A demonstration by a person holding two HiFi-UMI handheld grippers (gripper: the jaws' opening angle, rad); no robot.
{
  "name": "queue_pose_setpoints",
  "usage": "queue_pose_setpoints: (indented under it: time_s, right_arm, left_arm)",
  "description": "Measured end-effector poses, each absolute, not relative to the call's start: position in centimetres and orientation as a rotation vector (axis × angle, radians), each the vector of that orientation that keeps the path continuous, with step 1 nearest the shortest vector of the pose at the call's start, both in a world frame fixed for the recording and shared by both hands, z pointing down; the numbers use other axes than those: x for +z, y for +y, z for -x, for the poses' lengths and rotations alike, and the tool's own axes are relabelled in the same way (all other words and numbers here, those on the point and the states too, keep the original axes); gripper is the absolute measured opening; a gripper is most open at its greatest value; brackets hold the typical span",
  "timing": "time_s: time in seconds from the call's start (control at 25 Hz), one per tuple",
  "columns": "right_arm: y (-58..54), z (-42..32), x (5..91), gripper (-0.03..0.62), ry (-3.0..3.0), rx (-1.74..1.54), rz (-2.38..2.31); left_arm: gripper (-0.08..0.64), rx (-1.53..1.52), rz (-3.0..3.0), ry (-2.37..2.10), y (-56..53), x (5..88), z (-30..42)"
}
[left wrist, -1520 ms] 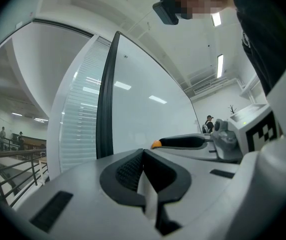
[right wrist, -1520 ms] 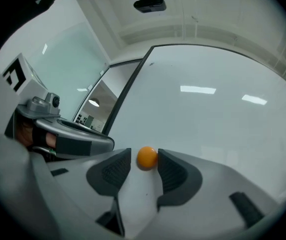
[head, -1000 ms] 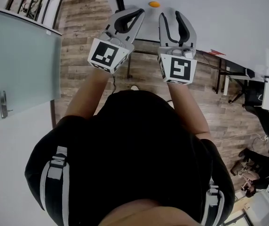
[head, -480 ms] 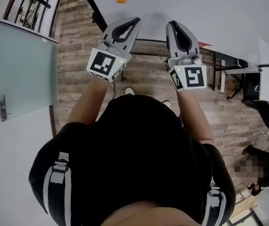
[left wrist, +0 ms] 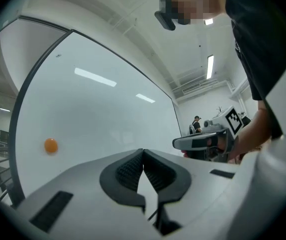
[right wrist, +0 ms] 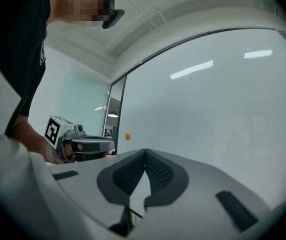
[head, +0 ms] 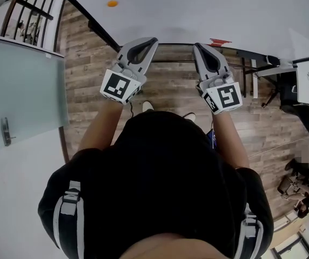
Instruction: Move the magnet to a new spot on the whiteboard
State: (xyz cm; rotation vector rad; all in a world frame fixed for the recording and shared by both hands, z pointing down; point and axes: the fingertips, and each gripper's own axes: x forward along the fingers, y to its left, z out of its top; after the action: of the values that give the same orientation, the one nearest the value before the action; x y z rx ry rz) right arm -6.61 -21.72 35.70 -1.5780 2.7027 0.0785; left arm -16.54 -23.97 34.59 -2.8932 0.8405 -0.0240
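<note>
1. Whiteboard [head: 197,7] runs along the top of the head view, with wood floor [head: 165,90] below it. The magnet [head: 112,4], a small orange disc, sits on the board at the upper left of the frame, stuck there on its own with no tool touching it.
2. Same view: left gripper [head: 154,40] and right gripper [head: 196,46] are held side by side at mid-frame. Both are level, with their tips toward the board's lower edge. The magnet is well apart from both, up and to the left of the left one.
3. Left gripper view: my jaws meet at the tips and nothing is between them. The magnet [left wrist: 51,145] shows at the left of the frame on bare board, off to the side of the closed tips. The right gripper [left wrist: 176,144] shows at centre right.
4. Right gripper view: these jaws have just been closing and are now fully together, with nothing caught between them. The magnet [right wrist: 127,136] is a tiny orange dot far off at centre left, beyond the left gripper [right wrist: 114,144].
5. My read: both tools are closed and empty because neither is working the magnet. They look parked level in front of me. Whether the magnet's spot is the new one, I cannot tell.
</note>
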Motion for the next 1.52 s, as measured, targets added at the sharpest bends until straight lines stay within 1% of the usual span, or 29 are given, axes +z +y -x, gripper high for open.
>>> queue_pose_setpoints:
  time_s: [0.24, 0.52, 0.96, 1.52]
  right_arm:
    - [-19.7, 3.8, 38.0, -0.008, 2.736, 0.017, 1.552]
    - [-18.4, 3.5, 38.9, -0.008, 2.72, -0.057, 1.512]
    - [-18.3, 1.6, 39.2, -0.008, 2.69, -0.055, 1.554]
    - [-18.4, 1.5, 39.0, -0.008, 2.709, -0.011, 1.561]
  left_arm:
    - [0.005, -0.089, 2.936, 0.84, -22.3, 37.0, 14.7]
    - [0.005, -0.136, 2.938, 0.895, -20.9, 38.0, 15.8]
    - [0.005, -0.155, 2.895, 0.977, -21.0, 37.8, 17.0]
    - [0.005, -0.153, 2.904, 0.991, -20.8, 38.2, 17.4]
